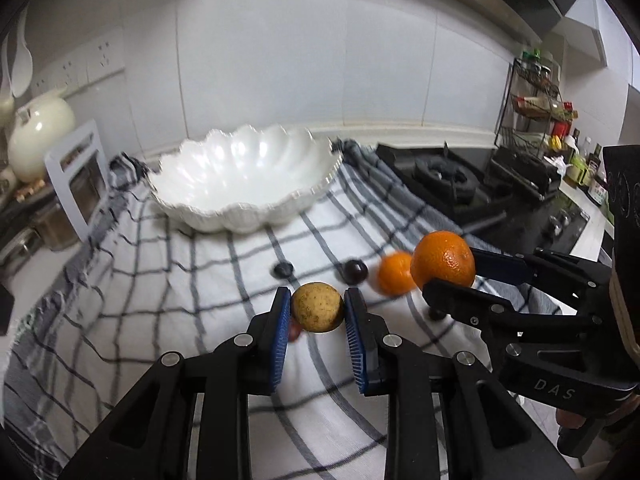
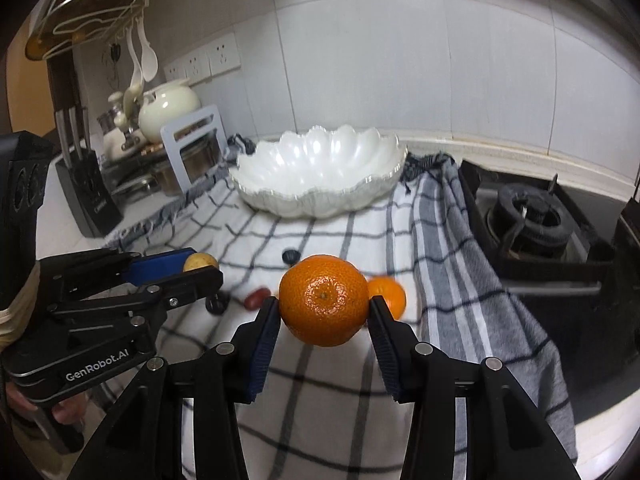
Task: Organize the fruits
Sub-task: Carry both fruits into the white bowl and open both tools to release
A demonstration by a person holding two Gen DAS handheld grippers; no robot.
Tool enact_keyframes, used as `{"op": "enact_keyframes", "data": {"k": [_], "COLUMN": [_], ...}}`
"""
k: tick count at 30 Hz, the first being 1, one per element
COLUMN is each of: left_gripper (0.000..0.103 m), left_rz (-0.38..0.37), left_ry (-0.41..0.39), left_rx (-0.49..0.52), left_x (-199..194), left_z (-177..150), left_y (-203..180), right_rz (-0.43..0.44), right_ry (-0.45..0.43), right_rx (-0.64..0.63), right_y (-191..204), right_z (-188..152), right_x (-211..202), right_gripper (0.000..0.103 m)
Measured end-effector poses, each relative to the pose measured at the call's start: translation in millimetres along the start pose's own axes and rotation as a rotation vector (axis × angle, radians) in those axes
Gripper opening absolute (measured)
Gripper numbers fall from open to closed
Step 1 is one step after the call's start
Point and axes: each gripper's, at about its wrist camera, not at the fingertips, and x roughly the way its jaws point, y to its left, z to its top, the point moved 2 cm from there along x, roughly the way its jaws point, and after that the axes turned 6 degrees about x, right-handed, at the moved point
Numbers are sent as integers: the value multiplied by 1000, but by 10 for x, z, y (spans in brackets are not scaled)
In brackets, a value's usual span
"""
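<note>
My left gripper [image 1: 317, 307] is shut on a small tan-brown round fruit [image 1: 317, 307], held above the checked cloth [image 1: 168, 304]. To its right my right gripper [image 1: 448, 268] grips a large orange [image 1: 443, 258]. In the right wrist view that gripper [image 2: 324, 304] is shut on the orange [image 2: 323, 300], and the left gripper [image 2: 198, 270] with the tan fruit [image 2: 200, 262] is at the left. A second orange [image 2: 388, 294], a dark red fruit [image 2: 256, 298] and dark small fruits [image 2: 291, 256] lie on the cloth. The white scalloped bowl [image 1: 244, 180] stands empty behind.
A gas hob [image 1: 452, 184] lies right of the cloth, with a spice rack [image 1: 536, 108] behind it. At the left are a knife block [image 2: 86, 196], a cream teapot [image 2: 166, 110], metal tins in a grey holder [image 2: 192, 152] and wall sockets.
</note>
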Motion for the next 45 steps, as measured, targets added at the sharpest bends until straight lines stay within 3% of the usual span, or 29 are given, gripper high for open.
{"op": "enact_keyframes", "data": {"k": [8,15,23,32,45], "left_gripper": [27,27,27,27,27], "left_rz": [45,167,244,249,228], "left_ry": [-75,-127,-149,-91,44], "left_rx": [-28,-46,-92,-136,-181], "left_x": [-108,-162,-82,329,1118], "left_z": [322,652,1006,1341,1485], "left_y": [205,379,581,954,1538], "right_rz": [1,20,28,30,-14], "right_ry": [-74,-115,-134,-50,104], "right_rx": [-5,-7,-47,-33,-35], "right_y": [93,86,91,16,-45], "right_z": [393,824,1349,1822,2121], "right_x": [-54,67,276,828,1771], "right_gripper": [47,47,47,47,47]}}
